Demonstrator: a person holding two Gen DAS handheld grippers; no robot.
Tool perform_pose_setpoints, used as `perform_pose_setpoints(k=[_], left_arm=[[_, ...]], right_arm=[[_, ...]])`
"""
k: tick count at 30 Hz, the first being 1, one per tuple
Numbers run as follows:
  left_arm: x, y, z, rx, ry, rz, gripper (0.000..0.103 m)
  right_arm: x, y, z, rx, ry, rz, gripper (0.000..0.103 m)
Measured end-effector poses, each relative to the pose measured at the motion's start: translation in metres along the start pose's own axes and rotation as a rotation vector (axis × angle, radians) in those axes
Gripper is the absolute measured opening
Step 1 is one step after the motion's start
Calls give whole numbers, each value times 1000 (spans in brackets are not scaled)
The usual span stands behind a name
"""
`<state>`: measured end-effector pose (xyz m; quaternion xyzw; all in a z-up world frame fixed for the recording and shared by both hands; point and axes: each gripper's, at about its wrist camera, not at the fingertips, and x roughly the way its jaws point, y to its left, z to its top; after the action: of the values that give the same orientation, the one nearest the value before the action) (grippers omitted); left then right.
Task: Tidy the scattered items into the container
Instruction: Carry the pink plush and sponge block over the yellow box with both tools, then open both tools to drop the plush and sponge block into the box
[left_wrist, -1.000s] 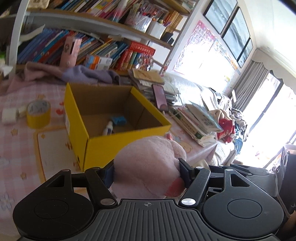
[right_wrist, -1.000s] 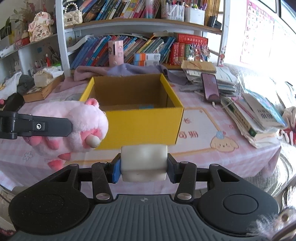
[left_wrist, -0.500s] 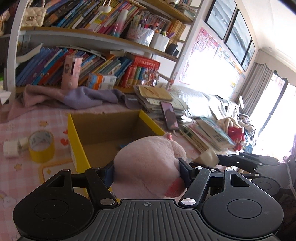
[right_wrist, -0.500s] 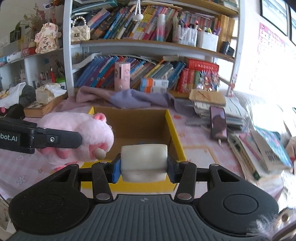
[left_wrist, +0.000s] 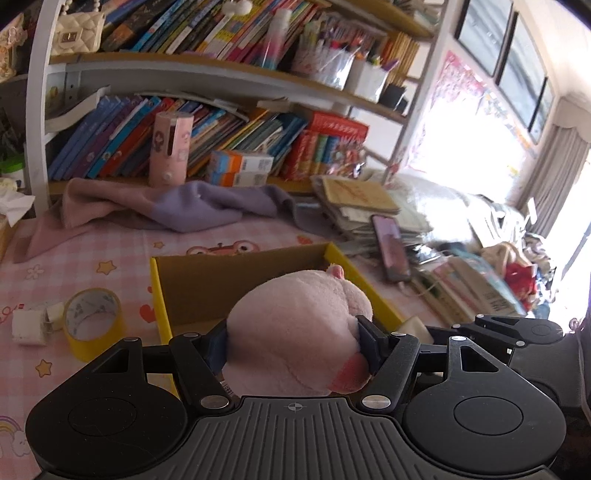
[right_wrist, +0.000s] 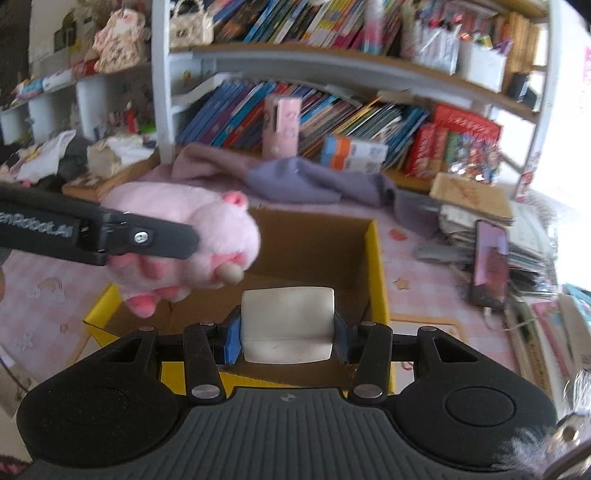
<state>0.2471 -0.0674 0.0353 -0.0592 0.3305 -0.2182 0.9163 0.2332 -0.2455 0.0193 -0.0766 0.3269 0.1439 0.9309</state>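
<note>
A pink plush pig (left_wrist: 295, 332) sits squeezed in my left gripper (left_wrist: 293, 345), hanging over the open yellow cardboard box (left_wrist: 157, 291). The right wrist view shows the same pig (right_wrist: 184, 236) above the box's left half, with a finger of the left gripper (right_wrist: 147, 240) pressed across it. My right gripper (right_wrist: 287, 334) is shut on a white rounded block (right_wrist: 288, 323), held over the near wall of the yellow box (right_wrist: 378, 280). The box floor is mostly hidden by the held things.
A yellow tape roll (left_wrist: 92, 321) and small white blocks (left_wrist: 29, 326) lie left of the box on the pink checked tablecloth (left_wrist: 110, 243). A purple cloth (left_wrist: 207, 206), a book stack with a phone (left_wrist: 391, 247) and a bookshelf (left_wrist: 221, 85) stand behind.
Both grippers have moved forward over the box with their loads; the box now lies under them instead of ahead. Both grips are unchanged.
</note>
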Motion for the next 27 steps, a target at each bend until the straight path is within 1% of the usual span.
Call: perform_pose_setpoints(k=[5,8,11,14,20,22,24,27], left_arm=[[28,-3,4,31,32,59,68],[44,-3,6,29,60,87,69],[60,-1,8,30,86,111,69],[77,0,7,39,120,140,70],[105,3,4,49,190,166,70],[110,0,4,72,203,179,70],[114,-1,5,71,221,177,70],[116,-2,5,80,241,195,71]], right_arm=[[30,-2,4,-77,45,64,45],[48,-5,3,-104,83,101,45],[65,-8,3,-126,134,125,45],[78,-14,5,-139,162,133,45],[95,-17,3,-185,210,160,45],[99,-17,3,-197,221,171,46],[103,-18,4,-202,229,182,46],[104,-19,5,-212,229,193,46]])
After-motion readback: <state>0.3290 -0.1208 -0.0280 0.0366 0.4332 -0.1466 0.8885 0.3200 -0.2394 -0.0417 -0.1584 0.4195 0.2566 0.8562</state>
